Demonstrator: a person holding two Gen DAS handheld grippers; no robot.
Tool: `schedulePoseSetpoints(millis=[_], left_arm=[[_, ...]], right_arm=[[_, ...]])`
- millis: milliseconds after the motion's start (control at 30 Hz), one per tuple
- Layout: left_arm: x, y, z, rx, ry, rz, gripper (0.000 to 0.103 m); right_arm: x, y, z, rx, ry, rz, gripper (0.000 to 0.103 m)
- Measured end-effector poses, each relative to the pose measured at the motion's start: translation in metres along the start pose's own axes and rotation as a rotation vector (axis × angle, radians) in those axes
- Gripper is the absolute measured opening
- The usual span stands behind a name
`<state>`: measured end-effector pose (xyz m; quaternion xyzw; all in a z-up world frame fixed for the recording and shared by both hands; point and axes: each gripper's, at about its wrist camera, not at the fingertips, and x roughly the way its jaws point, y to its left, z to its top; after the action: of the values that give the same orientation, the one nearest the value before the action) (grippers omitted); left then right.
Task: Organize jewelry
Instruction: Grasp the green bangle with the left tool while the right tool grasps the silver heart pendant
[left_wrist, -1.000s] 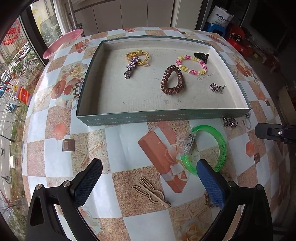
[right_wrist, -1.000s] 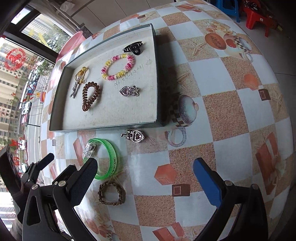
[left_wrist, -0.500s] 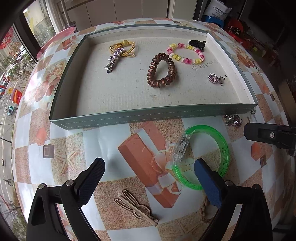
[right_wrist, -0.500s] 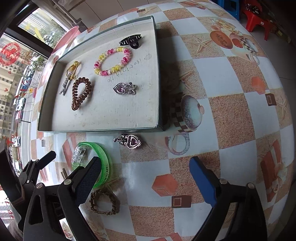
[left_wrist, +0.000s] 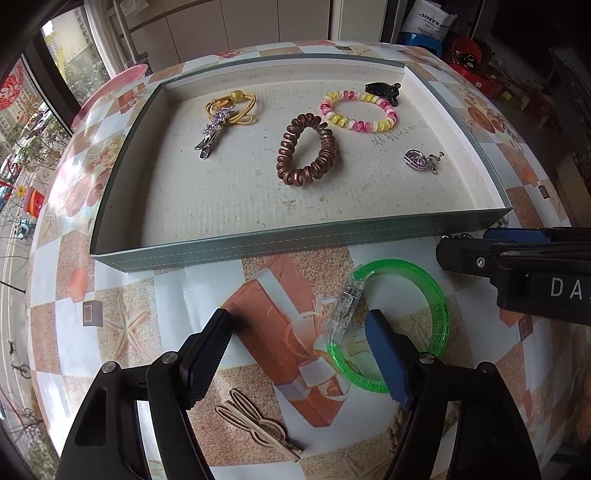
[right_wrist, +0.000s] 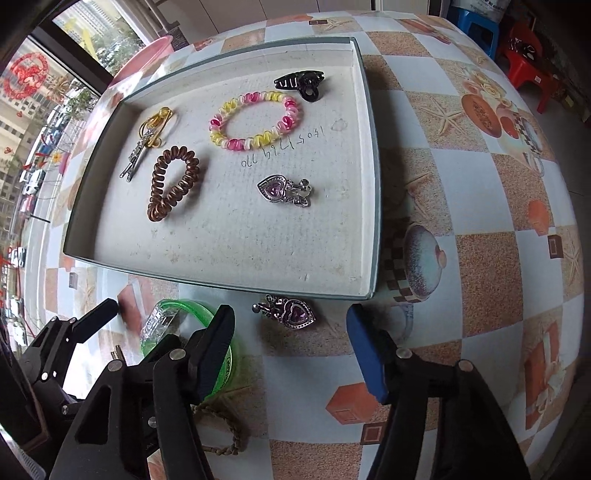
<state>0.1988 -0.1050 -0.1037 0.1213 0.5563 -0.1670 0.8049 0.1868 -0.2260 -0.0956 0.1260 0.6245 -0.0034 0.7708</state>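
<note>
A: Count in the tray (right_wrist: 373, 206)?
B: Six: two coil hair ties (right_wrist: 173, 182), two clips (right_wrist: 301, 83), one yellow tie (left_wrist: 236, 107), one heart pendant (right_wrist: 282, 190).
A: Outside?
B: Four: green bangle (left_wrist: 437, 306), heart pendant, braided bracelet (right_wrist: 225, 430), wooden clip (left_wrist: 255, 428).

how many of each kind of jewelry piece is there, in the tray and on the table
Coil hair ties: 2, brown and pink-yellow
Heart clip earrings: 2, one in the tray, one on the table
Hair clips: 3, rhinestone, black claw, wooden
Yellow elastic: 1
Green bangle: 1
Braided bracelet: 1
Total: 10
</note>
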Motion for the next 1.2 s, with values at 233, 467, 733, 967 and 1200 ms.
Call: schedulePoseSetpoints(millis=[233, 467, 733, 967, 1200], left_arm=[[-0.004, -0.009, -0.001, 0.020, -0.007, -0.008, 0.071], [-0.007, -0.018, 0.001, 0.061, -0.017, -0.036, 0.037], [-0.013, -0.010, -0.003, 0.034, -0.027, -0.073, 0.023], [-0.035, 0.000, -0.006, 0.012, -0.067, -0.075, 0.023], [-0.060, 0.012, -0.010, -0.030, -0.108, -0.085, 0.023]], right_arm=[[0.003, 0.017, 0.002, -0.044, -0.014, -0.089, 0.038], [0.000, 0.007, -0.005, -0.037, -0.018, -0.073, 0.018], [-0.014, -0.019, -0.026, 0.021, -0.023, 0.003, 0.018], [-0.025, -0.034, -0.039, 0.059, -0.030, 0.070, 0.019], [-0.038, -0.047, -0.049, 0.104, -0.020, 0.104, 0.019]])
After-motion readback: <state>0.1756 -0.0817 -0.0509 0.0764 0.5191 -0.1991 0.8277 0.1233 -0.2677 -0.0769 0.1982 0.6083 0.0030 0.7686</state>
